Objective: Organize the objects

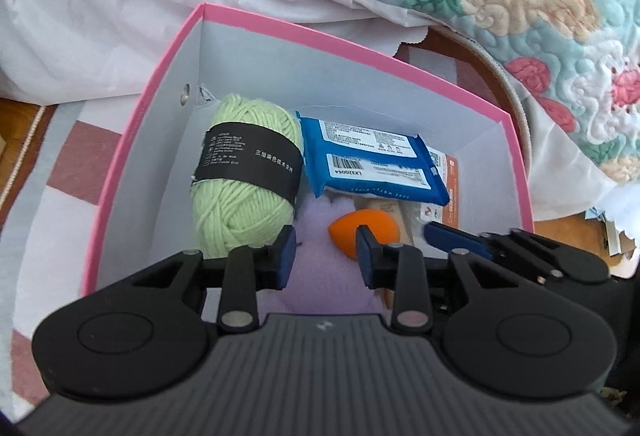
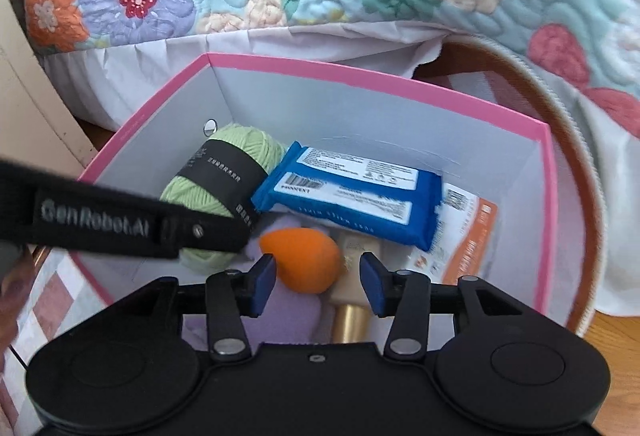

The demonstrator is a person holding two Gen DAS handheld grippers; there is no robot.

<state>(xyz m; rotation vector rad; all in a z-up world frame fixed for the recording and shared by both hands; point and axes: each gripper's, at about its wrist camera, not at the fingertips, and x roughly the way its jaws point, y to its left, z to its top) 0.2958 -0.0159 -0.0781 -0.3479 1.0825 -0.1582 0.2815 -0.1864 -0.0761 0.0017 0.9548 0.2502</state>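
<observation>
**Both grippers hover over the filled pink box, nothing held**

The left gripper [image 1: 327, 252] and right gripper [image 2: 318, 282] hang above the pink box [image 1: 132, 140], jaws parted narrowly with nothing between them. The packing step looks nearly done. Green yarn [image 1: 244, 172] lies along the left wall, the blue wipes pack [image 1: 372, 160] toward the far wall, the orange sponge [image 2: 300, 260] near the front edge on purple cloth [image 1: 320, 276]. Any next pick must clear the crowded contents and the other gripper alongside.

- Wooden floor [image 2: 612, 332], part covered by a checked rug [image 1: 60, 172] in pink, white and grey.
- Pink box [image 1: 168, 64] on the rug, open.
- White bed skirt [image 1: 80, 32] touches the floor behind the box.
</observation>
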